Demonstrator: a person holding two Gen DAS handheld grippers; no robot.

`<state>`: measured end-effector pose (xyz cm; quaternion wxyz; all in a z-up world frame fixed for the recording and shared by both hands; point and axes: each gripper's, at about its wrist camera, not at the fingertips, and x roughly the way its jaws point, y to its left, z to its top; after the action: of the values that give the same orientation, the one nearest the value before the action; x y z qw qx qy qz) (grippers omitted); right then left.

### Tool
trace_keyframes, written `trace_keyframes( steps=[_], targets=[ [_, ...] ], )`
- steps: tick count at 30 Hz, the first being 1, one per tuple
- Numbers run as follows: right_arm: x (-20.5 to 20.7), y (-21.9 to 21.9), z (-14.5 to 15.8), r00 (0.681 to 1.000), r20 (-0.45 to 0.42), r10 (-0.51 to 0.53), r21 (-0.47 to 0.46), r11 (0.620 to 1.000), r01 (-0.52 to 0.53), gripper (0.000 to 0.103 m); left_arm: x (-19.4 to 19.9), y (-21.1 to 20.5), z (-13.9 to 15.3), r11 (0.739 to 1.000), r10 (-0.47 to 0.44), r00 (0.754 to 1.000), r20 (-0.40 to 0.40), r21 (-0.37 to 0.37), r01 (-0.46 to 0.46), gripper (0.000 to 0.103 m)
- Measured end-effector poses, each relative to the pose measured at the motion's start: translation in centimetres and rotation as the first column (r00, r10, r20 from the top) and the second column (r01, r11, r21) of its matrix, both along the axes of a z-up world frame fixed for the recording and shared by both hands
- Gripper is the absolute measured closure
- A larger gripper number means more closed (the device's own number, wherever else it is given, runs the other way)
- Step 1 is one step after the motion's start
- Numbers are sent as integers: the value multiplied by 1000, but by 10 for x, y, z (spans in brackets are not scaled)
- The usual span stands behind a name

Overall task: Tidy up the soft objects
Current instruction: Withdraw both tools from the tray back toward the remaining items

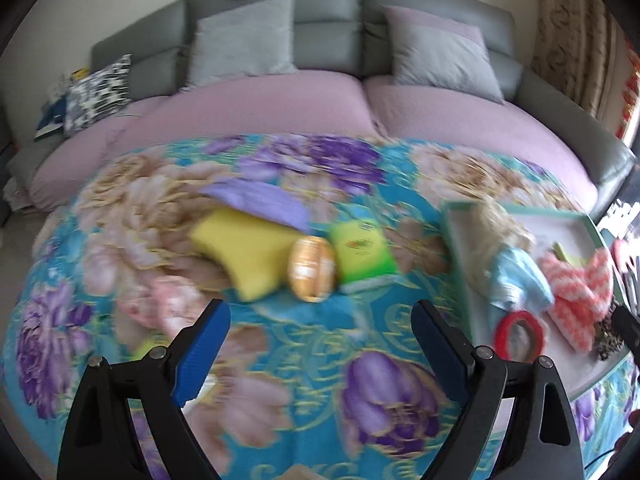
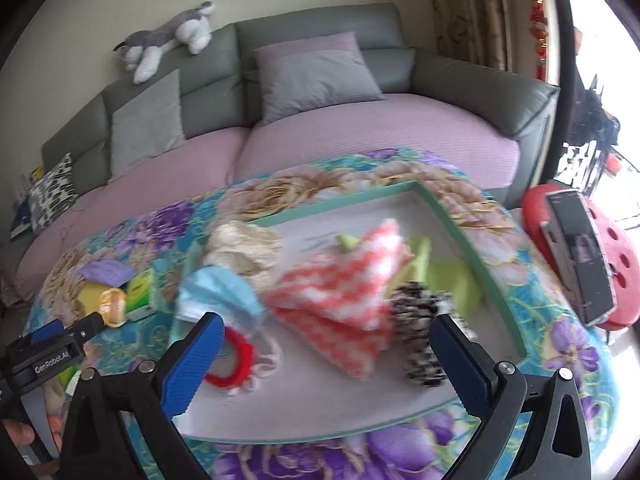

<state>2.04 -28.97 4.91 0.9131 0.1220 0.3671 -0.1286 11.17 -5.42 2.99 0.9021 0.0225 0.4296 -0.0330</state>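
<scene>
Both views blurred by motion. Floral cloth (image 1: 312, 360) in turquoise, purple and beige covers the bench in front of a grey sofa (image 1: 332, 28) with lilac seat covers. Left gripper (image 1: 320, 344) spread wide, nothing between its blue pads, hanging over bare cloth. Beyond it, a loose cluster on the cloth: a lilac cloth (image 1: 260, 200) partly over a yellow sponge (image 1: 248, 252), a golden wrapped bun-like item (image 1: 312, 272) touching the sponge's right side, and a green packet (image 1: 364, 252) just beside that. A pink fluffy item (image 1: 160, 304) lies near the left finger, too smeared to identify. To the right, a shallow tray with a teal rim (image 2: 460, 232) holds the sorted soft things: a cream lacy bundle (image 2: 244, 252) at the rear left corner, a pale blue cloth (image 2: 220, 292) in front of it, a coral-and-white knit piece (image 2: 344, 300) in the middle over a lime-green cloth (image 2: 452, 276), a black-and-white fuzzy piece (image 2: 416, 320) toward the front right, and a red ring-shaped band (image 2: 236, 360) at the front left. Right gripper (image 2: 328, 356) likewise fully parted and empty, poised above the tray's front half. A grey-and-white plush dog (image 2: 168, 40) lies on the sofa back. A phone (image 2: 580, 256) leans on a red stool (image 2: 612, 240) at the bench's right.
</scene>
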Motion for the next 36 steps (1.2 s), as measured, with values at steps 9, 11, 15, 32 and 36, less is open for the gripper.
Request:
trace_keyframes(
  steps=[9, 11, 15, 32, 36],
  targets=[
    [28, 62, -15, 989, -43, 141, 3, 990, -141, 0, -2, 78, 4, 983, 180, 983, 18, -20, -180, 11],
    [32, 74, -17, 985, -49, 165, 10, 986, -165, 0, -2, 92, 2, 977, 213, 977, 15, -25, -213, 11],
    [39, 96, -23, 976, -64, 209, 32, 978, -207, 0, -4, 111, -1, 968, 248, 969, 9, -33, -247, 11],
    [63, 162, -50, 939, -149, 311, 58, 950, -306, 0, -4, 148, -31, 968, 236, 965, -112, -56, -243, 11],
    [66, 174, -56, 932, -171, 319, 24, 947, -320, 0, -2, 141, -44, 981, 177, 970, -164, -45, -187, 11]
  ],
)
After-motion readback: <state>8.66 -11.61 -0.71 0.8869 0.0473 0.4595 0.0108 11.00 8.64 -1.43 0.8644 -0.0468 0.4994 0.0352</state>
